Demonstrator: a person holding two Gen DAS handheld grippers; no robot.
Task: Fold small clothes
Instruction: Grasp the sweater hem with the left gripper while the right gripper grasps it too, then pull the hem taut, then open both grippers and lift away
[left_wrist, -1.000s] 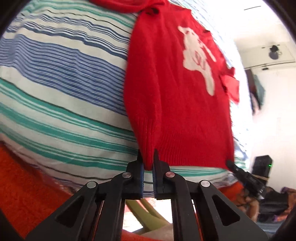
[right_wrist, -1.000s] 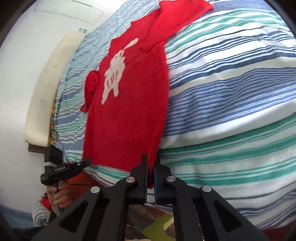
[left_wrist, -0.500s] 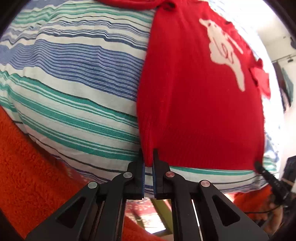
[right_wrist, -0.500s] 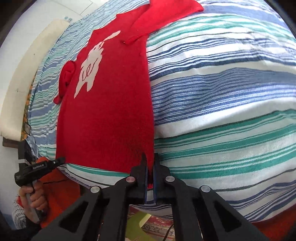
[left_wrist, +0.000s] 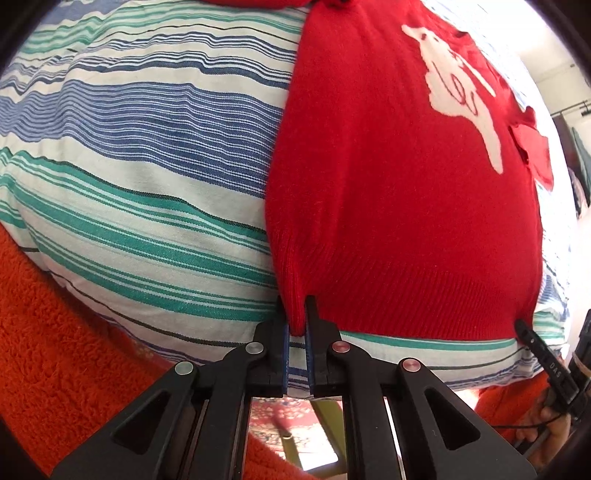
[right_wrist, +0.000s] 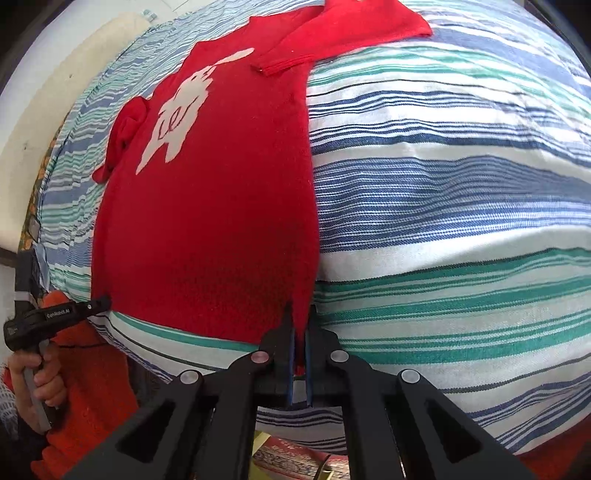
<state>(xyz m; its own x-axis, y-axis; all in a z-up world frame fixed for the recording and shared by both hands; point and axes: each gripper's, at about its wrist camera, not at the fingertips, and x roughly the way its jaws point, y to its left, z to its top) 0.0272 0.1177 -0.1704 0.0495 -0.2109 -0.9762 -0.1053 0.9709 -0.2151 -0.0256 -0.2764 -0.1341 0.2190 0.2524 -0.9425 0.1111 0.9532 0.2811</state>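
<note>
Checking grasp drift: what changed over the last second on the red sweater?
Both claws, left claw and right claw, have moved in closer over the striped bedding, so the red sweater fills more of each view. Unchanged: each stays shut on a hem corner, sweater flat, sleeve spread out.

Red knitted sweater (left_wrist: 388, 192): collar and upper sleeve cut off by left wrist view's top edge. Hem corners hidden between black gripper fingers (left_wrist: 317, 332). White animal motif (right_wrist: 181, 110): species indistinct. Floor items below, blurred.
</note>
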